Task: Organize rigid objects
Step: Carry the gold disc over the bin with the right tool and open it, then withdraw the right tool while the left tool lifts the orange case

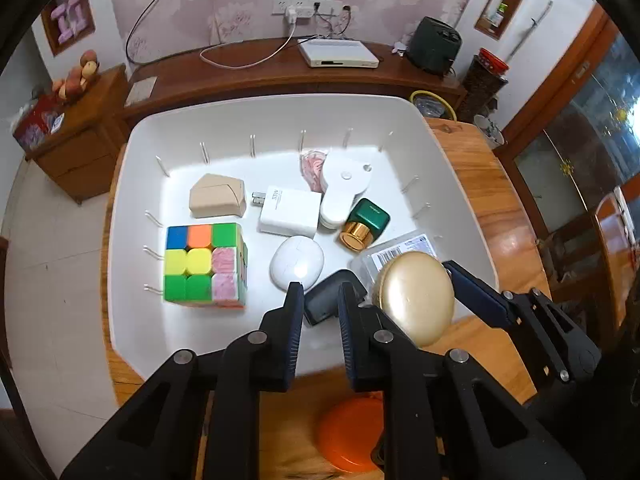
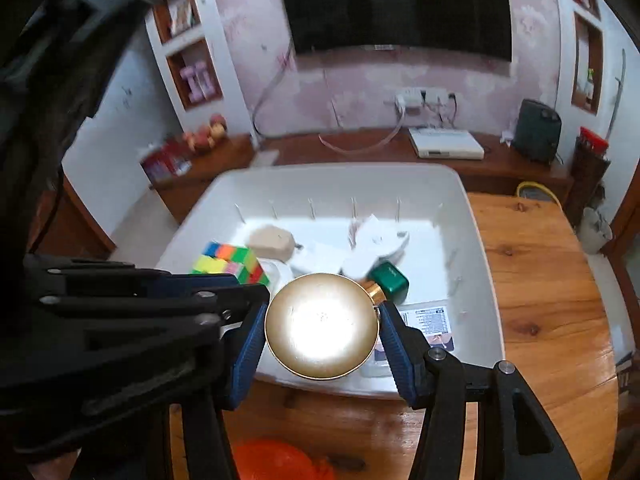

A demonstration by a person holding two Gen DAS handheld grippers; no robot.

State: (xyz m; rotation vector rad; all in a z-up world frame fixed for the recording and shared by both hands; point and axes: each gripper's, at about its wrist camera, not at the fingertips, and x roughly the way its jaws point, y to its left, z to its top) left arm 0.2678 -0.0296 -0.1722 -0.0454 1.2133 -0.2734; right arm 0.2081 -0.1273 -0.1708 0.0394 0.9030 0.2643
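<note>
A white tray (image 1: 280,108) on the wooden table (image 1: 480,184) holds a colour cube (image 1: 204,266), a beige box (image 1: 218,200), a white charger (image 1: 290,212), a white oval case (image 1: 296,262), a green bottle with a gold cap (image 1: 364,222), a clear labelled box (image 1: 400,250) and a dark case (image 1: 332,296). My left gripper (image 1: 320,304) hangs over the tray's near part, shut, with nothing between its fingers. My right gripper (image 2: 322,326) is shut on a round gold compact (image 2: 322,326), held above the tray's (image 2: 340,172) near edge. The compact (image 1: 416,296) also shows just right of my left fingers.
An orange disc (image 1: 352,432) lies on the table in front of the tray, under my grippers. A white flat gadget (image 1: 344,192) and a pink item (image 1: 312,166) sit at the tray's back. Bare wood (image 2: 540,280) runs right of the tray. A dark cabinet with a white box (image 1: 340,54) stands behind.
</note>
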